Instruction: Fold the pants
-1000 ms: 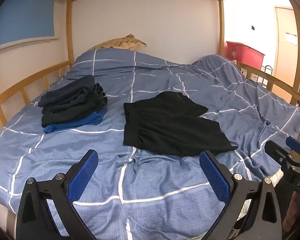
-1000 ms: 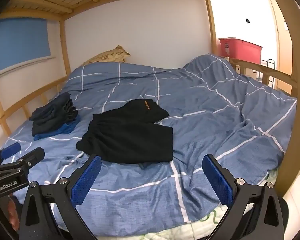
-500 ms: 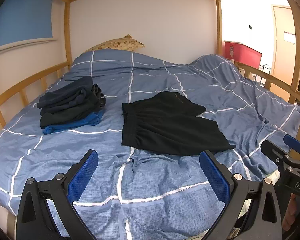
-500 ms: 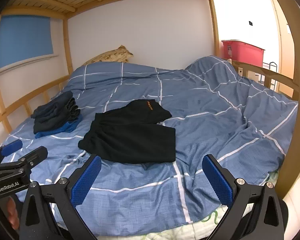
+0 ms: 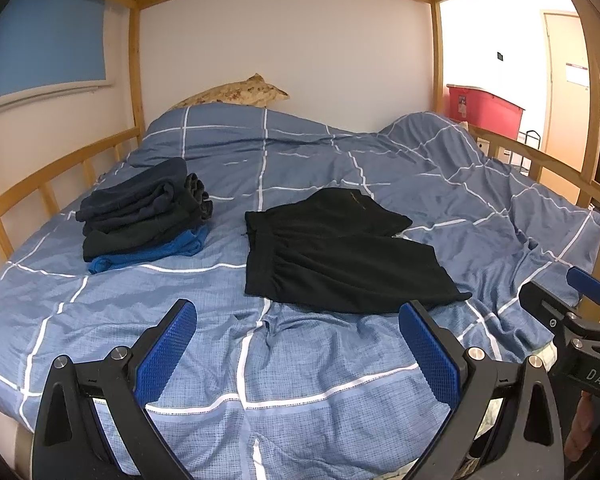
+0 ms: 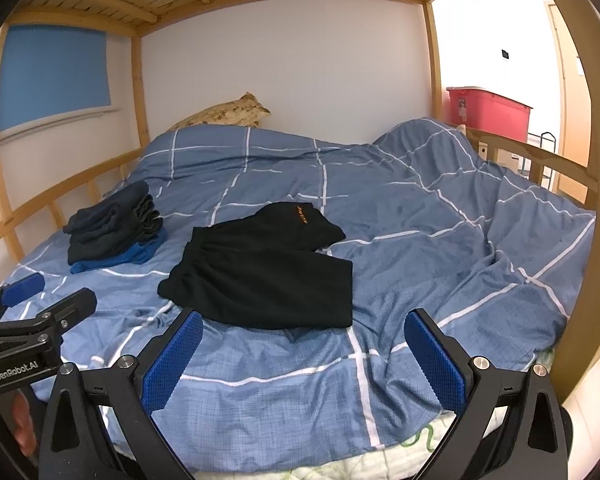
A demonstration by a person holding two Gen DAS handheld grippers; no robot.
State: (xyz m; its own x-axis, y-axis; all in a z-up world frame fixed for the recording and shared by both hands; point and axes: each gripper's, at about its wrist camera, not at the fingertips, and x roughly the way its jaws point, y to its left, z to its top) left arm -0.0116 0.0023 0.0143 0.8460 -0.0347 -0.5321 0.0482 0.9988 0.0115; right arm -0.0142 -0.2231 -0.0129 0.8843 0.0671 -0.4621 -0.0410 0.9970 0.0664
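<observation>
A wooden bunk frame (image 5: 134, 80) encloses the blue checked duvet (image 5: 300, 152); white wall (image 5: 284, 48) far, blue blind (image 5: 44, 40) left.

Ahead of my spread fingers, the black fabric pants (image 5: 340, 256) lie on the blue checked duvet (image 5: 300, 380), with the stack of folded dark clothes (image 5: 144, 216) to their left.

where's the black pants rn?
Black pants lie spread mid-bed on the blue quilt, right of the folded clothes stack, just beyond both open grippers in each wrist view.
</observation>
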